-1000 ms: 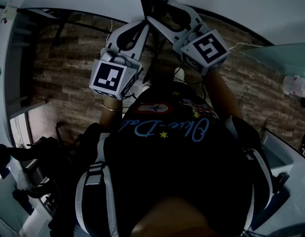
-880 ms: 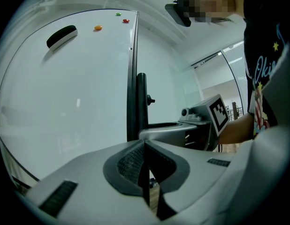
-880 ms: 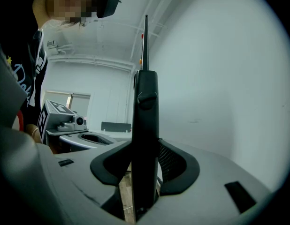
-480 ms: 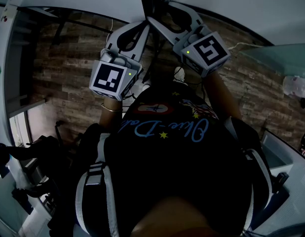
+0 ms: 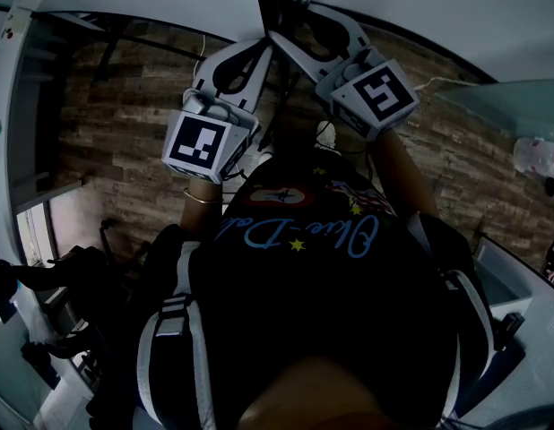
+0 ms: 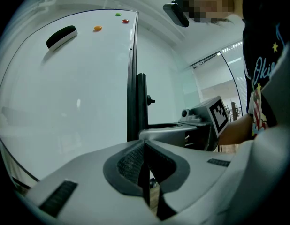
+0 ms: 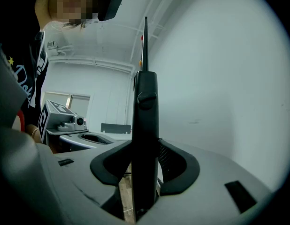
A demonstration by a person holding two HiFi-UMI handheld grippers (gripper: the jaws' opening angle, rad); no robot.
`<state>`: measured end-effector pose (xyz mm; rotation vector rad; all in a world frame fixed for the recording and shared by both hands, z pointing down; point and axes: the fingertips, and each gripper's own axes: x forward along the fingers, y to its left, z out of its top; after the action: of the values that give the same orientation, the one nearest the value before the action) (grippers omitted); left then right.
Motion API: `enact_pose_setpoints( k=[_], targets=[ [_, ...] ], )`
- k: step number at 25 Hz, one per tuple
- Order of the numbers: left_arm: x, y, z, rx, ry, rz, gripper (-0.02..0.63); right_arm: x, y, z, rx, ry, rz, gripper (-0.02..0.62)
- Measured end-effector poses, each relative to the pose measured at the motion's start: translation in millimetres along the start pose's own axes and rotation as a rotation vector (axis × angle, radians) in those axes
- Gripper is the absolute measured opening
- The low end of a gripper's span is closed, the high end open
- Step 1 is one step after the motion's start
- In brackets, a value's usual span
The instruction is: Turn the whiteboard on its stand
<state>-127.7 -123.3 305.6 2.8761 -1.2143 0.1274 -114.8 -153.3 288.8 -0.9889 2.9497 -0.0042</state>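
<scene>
The left claw [image 6: 146, 175] is closed on the thin edge of the whiteboard [image 6: 70, 88]. The whiteboard stands upright just ahead of the person, its white face to that claw's left. The right claw [image 7: 144, 182] is clamped on the black stand post [image 7: 146, 125] beside that edge, near the left claw.

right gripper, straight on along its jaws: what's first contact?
The black post beside the board's edge. It stands between the jaws of the right gripper, which are closed on it, so pushing on would probably only seat it deeper. The whiteboard face lies off to the side, not in line.
</scene>
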Motion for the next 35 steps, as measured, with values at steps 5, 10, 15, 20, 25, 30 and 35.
enact_pose_setpoints(
  k=[5, 10, 15, 20, 25, 30, 35],
  targets=[
    [-1, -2, -1, -0.002, 0.015, -0.007, 0.002, -1, 3, 2, 0.007, -0.02, 0.011, 0.186],
    [-3, 5, 2, -0.003, -0.009, 0.005, 0.002, -2, 2, 1, 0.027, -0.025, 0.019, 0.187],
    [-3, 5, 3, -0.005, -0.011, -0.001, 0.002, -5, 1, 1, 0.024, -0.021, 0.01, 0.187],
    [-3, 3, 3, 0.001, -0.004, -0.006, 0.002, -10, 1, 1, 0.022, -0.023, 0.006, 0.154],
    [-3, 1, 4, 0.009, -0.004, -0.007, 0.002, -17, 0, 5, 0.037, -0.037, -0.005, 0.128],
    [-4, 0, 5, 0.011, -0.003, -0.009, 0.002, -25, -9, 10, 0.042, -0.073, -0.043, 0.026],
    [-5, 0, 4, 0.013, 0.0, -0.009, 0.002, -30, -14, 11, 0.044, -0.066, -0.055, 0.026]
  ],
)
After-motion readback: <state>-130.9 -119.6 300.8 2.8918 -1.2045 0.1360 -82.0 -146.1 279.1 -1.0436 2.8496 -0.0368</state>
